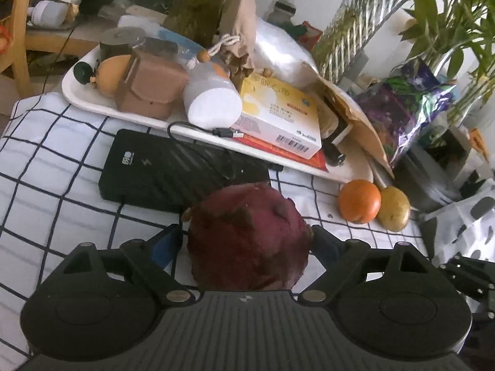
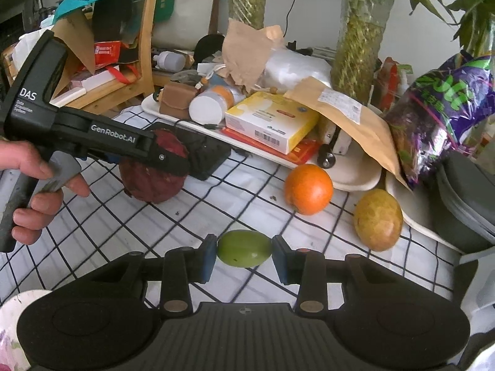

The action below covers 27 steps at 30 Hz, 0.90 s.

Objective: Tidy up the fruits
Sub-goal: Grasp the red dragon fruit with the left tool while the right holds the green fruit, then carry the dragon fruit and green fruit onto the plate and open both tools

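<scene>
The dragon fruit [image 1: 247,238] sat on the checked cloth [image 1: 62,160] between the left gripper's [image 1: 247,241] fingers, the power bank [image 1: 182,170] just beyond it. The orange [image 1: 359,201] and the mango [image 1: 394,207] lay touching, ahead to its right, before the tray [image 1: 92,99]. The green fruit [image 2: 244,248] sat between the right gripper's [image 2: 244,255] pads [image 2: 208,256].

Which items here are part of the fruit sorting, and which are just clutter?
Job: dragon fruit between left gripper fingers; green fruit in right gripper; orange; yellow-brown fruit.
Clutter: power bank, yellow box, purple bag.
</scene>
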Tool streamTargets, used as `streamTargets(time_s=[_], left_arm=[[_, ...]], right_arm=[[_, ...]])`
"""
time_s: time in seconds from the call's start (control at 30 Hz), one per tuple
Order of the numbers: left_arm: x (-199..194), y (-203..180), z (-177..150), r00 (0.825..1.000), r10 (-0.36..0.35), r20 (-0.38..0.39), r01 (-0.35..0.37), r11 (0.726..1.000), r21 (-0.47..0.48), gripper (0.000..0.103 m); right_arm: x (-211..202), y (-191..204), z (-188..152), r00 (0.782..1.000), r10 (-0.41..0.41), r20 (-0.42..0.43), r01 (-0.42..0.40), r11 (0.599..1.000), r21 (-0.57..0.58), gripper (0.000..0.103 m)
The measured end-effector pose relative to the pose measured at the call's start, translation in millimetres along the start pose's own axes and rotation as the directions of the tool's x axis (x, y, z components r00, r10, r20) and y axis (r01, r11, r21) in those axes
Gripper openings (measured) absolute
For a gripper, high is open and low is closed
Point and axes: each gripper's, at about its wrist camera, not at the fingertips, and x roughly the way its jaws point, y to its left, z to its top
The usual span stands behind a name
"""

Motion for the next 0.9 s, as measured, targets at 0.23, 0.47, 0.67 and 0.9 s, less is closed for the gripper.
streamTargets(time_s=[0.23,0.47,0.67,0.9], left_arm=[[-4,-7,3,1.000,0.008,-0.005,-0.008,1.000,0.000,0.071],[-24,-21,1,0.999,-0.045,0.013,0.044,0.996,0.077,0.070],[-46,-37,-8,0.997,-0.061,0.035,0.054,0.981,0.184,0.070],[-73,-46,-21,0.995,-0.093,0.043,0.080,0.964,0.253,0.070]], right_arm=[[-10,-4,-6,1.000,-0.007,0.007,0.007,1.000,0.015,0.040],[-23,-2,-8,1.000,-0.014,0.028,0.013,0.999,0.042,0.040],[-38,7,-15,0.999,-0.016,0.035,0.014,0.998,0.054,0.040],[-59,14,-27,0.999,-0.023,0.038,0.020,0.996,0.083,0.040]])
